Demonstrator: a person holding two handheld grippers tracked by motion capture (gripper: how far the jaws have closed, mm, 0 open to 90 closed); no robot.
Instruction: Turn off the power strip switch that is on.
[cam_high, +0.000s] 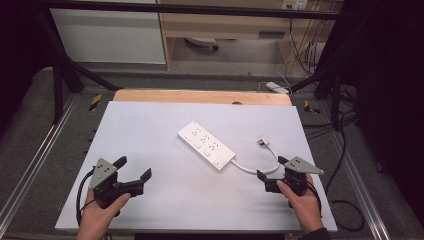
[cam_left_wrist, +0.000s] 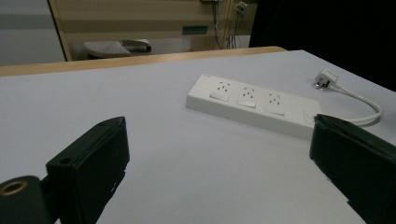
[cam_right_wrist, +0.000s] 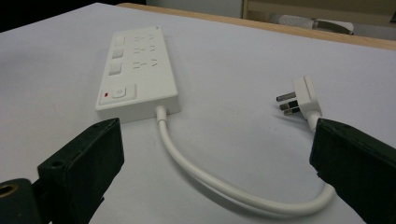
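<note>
— What's lying on the table (cam_high: 150, 150)?

— A white power strip (cam_high: 206, 145), a long, flat, smooth plastic block with rounded corners, set at a slant near the middle of the matte, pale grey-white table top. A thick, glossy white cable (cam_high: 255, 169) leaves its near end, curves round in a loop and ends at a white plug (cam_high: 263, 142) lying on the surface to the right of the strip.

— And the tongs?

— Both are spread wide with nothing between the jaws. The left tongs (cam_high: 134, 169) hover near the front left of the table, well apart from the strip. The right tongs (cam_high: 272, 169) sit at the front right, just beside the bend of the cable. The jaws are blocky and black with a dull, rubbery look; each tool carries a grey three-cornered plate on top.

— What do the close views add?

— The right gripper view shows the strip's near end: a square switch button (cam_right_wrist: 119, 92) with a small red mark beside it, and the plug's flat metal pins (cam_right_wrist: 286, 103). The cable passes between the black jaws there. The left gripper view takes the strip side on, with three socket groups (cam_left_wrist: 247, 93) in a row, each with a raised white tab in front. The high view alone shows the wooden edge (cam_high: 200, 96) behind the table top and the dark frame around it.
</note>
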